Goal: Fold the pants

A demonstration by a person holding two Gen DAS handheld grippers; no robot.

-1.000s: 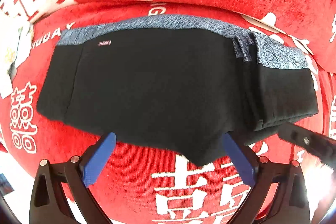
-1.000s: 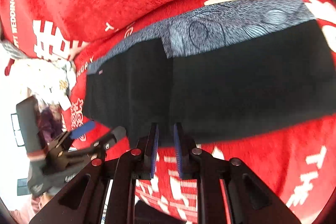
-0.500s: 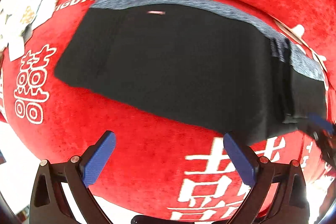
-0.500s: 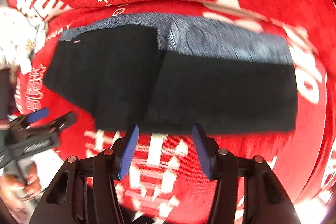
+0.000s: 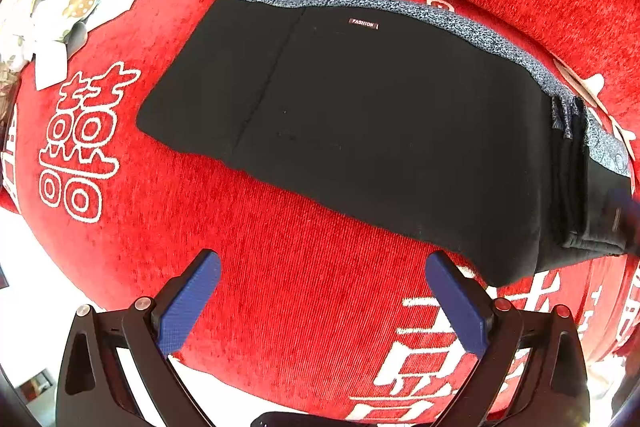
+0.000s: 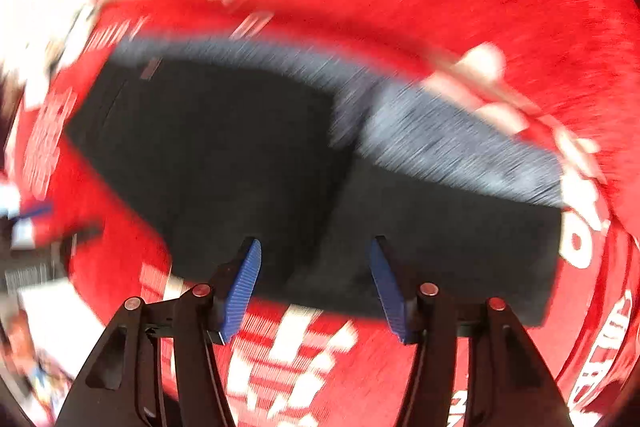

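Left wrist view puts the black pants across mid-frame on the red cloth. Our left gripper and right gripper both gape, holding nothing. Soft, limp fabric; we'd pinch the lower edge corners. A tag reads "FASHION".

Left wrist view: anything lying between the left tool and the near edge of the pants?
Nothing: only bare red cloth separates the open left tool from the pants.

My left gripper: black frame, blue ribbed pads, silver screws low in frame. My right gripper: same black arms, blue pads, reddish screws.
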